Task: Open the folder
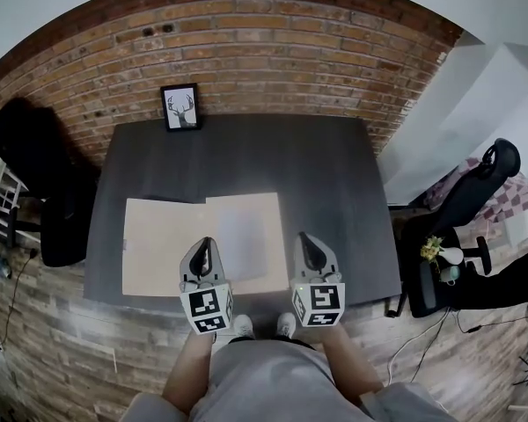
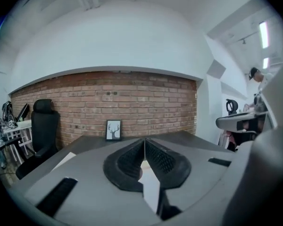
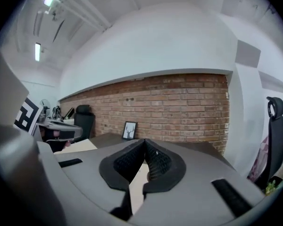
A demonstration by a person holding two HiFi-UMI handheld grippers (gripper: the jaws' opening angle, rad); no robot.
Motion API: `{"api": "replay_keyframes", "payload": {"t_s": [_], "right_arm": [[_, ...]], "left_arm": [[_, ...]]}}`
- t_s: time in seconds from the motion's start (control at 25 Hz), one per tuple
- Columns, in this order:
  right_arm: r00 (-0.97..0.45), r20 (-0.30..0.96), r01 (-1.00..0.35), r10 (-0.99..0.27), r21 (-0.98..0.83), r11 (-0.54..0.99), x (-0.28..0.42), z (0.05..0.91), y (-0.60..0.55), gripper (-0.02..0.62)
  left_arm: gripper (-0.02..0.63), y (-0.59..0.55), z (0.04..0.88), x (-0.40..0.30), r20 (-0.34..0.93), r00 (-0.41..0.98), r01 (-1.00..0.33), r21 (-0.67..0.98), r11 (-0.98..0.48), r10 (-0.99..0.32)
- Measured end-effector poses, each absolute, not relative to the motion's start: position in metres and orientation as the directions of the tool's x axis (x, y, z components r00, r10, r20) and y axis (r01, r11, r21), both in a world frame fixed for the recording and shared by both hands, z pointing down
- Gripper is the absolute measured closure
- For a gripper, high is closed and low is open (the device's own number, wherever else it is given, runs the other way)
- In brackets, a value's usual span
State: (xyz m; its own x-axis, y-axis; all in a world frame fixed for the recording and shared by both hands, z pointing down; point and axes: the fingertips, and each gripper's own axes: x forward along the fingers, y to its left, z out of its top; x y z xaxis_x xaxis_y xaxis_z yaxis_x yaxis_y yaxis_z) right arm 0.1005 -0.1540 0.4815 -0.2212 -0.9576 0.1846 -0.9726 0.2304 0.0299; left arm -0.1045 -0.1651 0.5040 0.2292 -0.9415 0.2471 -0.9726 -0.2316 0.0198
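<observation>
A beige folder point(image 1: 163, 246) lies spread open and flat on the dark table point(image 1: 326, 183), toward its front left. A pale sheet point(image 1: 239, 240) rests on its right half. My left gripper point(image 1: 206, 246) hovers over the folder's near middle, jaws shut with nothing between them. My right gripper point(image 1: 305, 241) hangs just past the folder's right edge, also shut and empty. Both point nearly level at the brick wall. In the left gripper view the closed gripper point(image 2: 144, 140) hides most of the table. In the right gripper view the gripper point(image 3: 144, 141) is closed too, with a strip of folder point(image 3: 80, 146) at left.
A framed deer picture point(image 1: 181, 107) leans on the brick wall point(image 1: 264, 51) at the table's back edge. A black office chair point(image 1: 35, 174) stands left of the table, another chair point(image 1: 466, 205) with clutter to the right. My legs and shoes point(image 1: 262, 325) are at the front edge.
</observation>
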Motion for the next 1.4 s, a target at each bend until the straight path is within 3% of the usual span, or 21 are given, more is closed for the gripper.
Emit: {"api": "replay_keyframes", "payload": {"t_s": [0.36, 1.4], "right_arm": [[-0.255, -0.024, -0.963, -0.967, 0.101, 0.251, 0.093, 0.398, -0.158, 0.595], [-0.290, -0.061, -0.953, -0.955, 0.107, 0.282, 0.100, 0.394, -0.186, 0.597]], "left_arm": [[0.598, -0.177, 0.417, -0.065, 0.055, 0.273, -0.960, -0.054, -0.276, -0.960], [0.598, -0.198, 0.404, -0.049, -0.004, 0.257, -0.965, -0.052, -0.257, -0.966]]}}
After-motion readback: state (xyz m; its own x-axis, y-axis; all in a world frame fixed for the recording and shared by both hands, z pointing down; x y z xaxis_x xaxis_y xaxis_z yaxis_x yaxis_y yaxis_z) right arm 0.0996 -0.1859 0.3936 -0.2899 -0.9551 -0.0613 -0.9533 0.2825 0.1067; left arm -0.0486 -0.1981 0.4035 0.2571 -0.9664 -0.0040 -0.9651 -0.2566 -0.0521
